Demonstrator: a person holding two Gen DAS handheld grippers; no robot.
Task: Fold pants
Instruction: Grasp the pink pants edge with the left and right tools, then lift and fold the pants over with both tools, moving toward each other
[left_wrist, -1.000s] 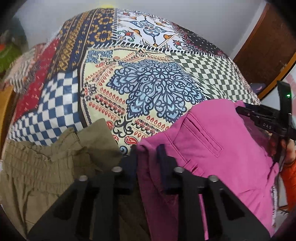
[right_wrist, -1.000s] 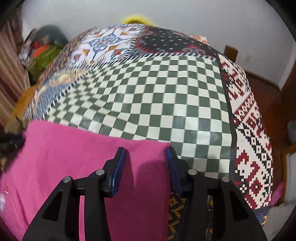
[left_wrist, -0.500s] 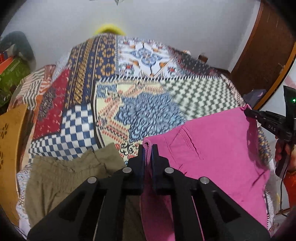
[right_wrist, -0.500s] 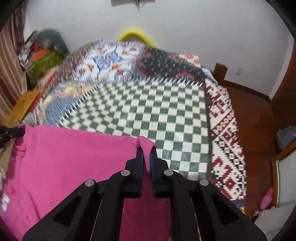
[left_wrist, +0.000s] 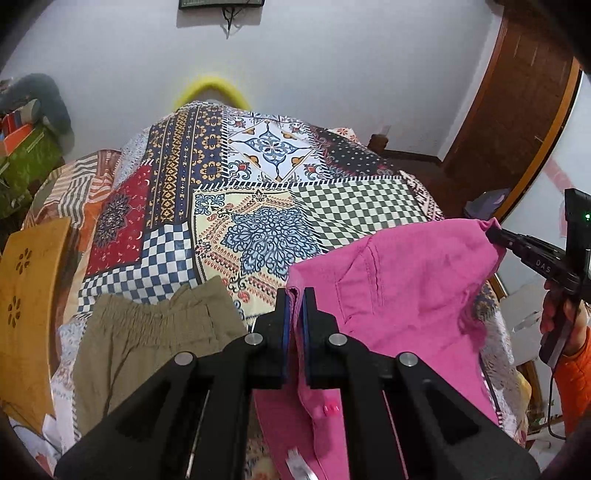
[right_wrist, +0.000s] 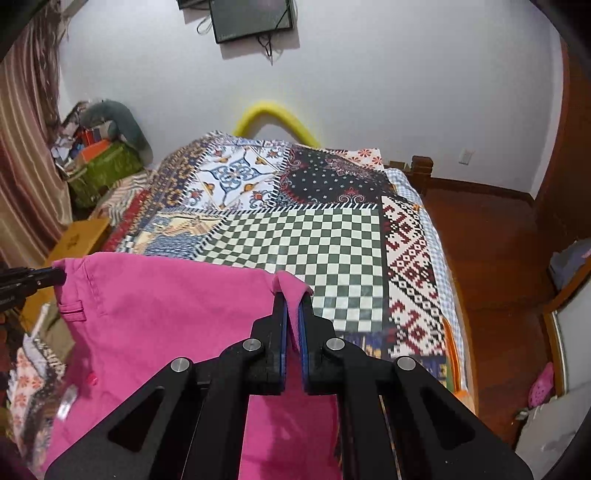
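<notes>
The pink pants (left_wrist: 399, 291) hang stretched by the waistband between my two grippers, lifted above the patchwork bedspread (left_wrist: 258, 206). My left gripper (left_wrist: 294, 295) is shut on one waistband corner. My right gripper (right_wrist: 291, 295) is shut on the other corner of the pink pants (right_wrist: 159, 321). In the left wrist view the right gripper (left_wrist: 493, 232) shows at the far right pinching the cloth. In the right wrist view the left gripper (right_wrist: 61, 275) shows at the left edge. The legs hang below, out of sight.
Olive-tan pants (left_wrist: 147, 332) lie crumpled on the bed's near left. A wooden board (left_wrist: 29, 295) stands at the left. A yellow foam tube (right_wrist: 273, 118) rests at the bed's far end. Clutter (right_wrist: 99, 155) sits by the wall. The wooden floor (right_wrist: 491, 258) lies to the right.
Both grippers closed on the waistband corners and lifted the pink pants off the bed; the views now tilt up, showing more wall.
</notes>
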